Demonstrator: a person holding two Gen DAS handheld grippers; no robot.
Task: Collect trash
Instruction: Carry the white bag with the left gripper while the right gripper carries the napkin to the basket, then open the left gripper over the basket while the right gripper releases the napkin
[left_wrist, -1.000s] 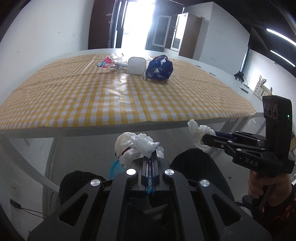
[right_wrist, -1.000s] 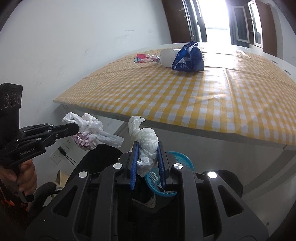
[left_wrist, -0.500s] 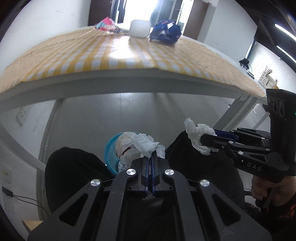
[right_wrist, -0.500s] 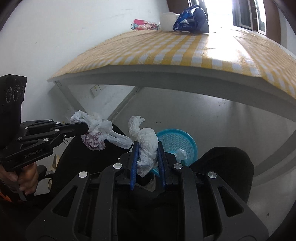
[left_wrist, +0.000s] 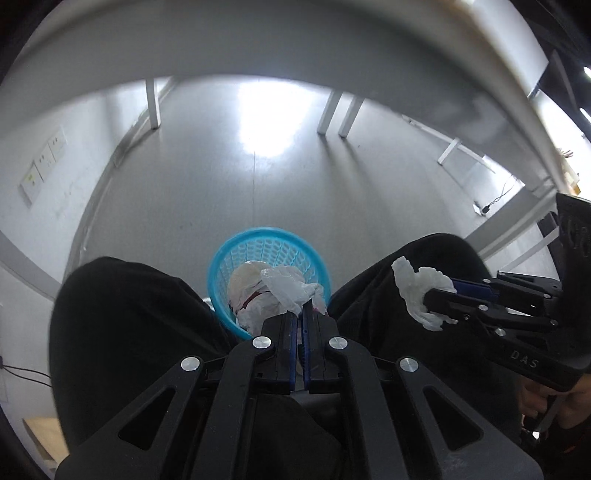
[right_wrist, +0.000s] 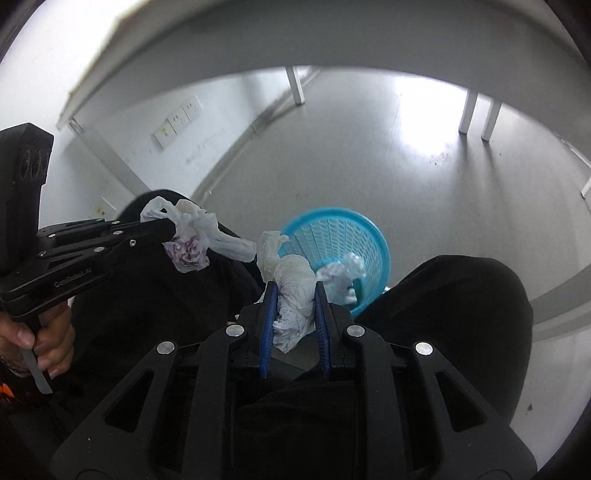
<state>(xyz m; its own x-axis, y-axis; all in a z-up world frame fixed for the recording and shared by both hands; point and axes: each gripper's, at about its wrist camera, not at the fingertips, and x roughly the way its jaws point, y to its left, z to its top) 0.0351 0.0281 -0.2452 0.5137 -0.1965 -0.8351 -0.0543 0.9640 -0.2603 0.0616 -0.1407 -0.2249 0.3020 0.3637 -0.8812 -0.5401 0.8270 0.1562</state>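
Left wrist view: the left gripper (left_wrist: 300, 314) points steeply down, its jaws pressed together on a thin fold of a crumpled plastic bag (left_wrist: 273, 295) with a reddish mark, which hangs directly over a blue mesh basket (left_wrist: 236, 254) standing on the grey floor (left_wrist: 258, 177) between the person's black-clad knees (left_wrist: 140, 325). To the right in the same view, the right gripper (left_wrist: 428, 299) is clamped on a wad of white tissue (left_wrist: 417, 288), above the person's right knee, beside the basket and not over it. Right wrist view: the blue pads (right_wrist: 269, 325) press on either side of the tissue, with the basket just beyond them; a piece of white paper (right_wrist: 343, 277) already lies inside it. A pale table edge (right_wrist: 258, 48) arcs overhead, and wall sockets (right_wrist: 177, 122) show on the white wall.
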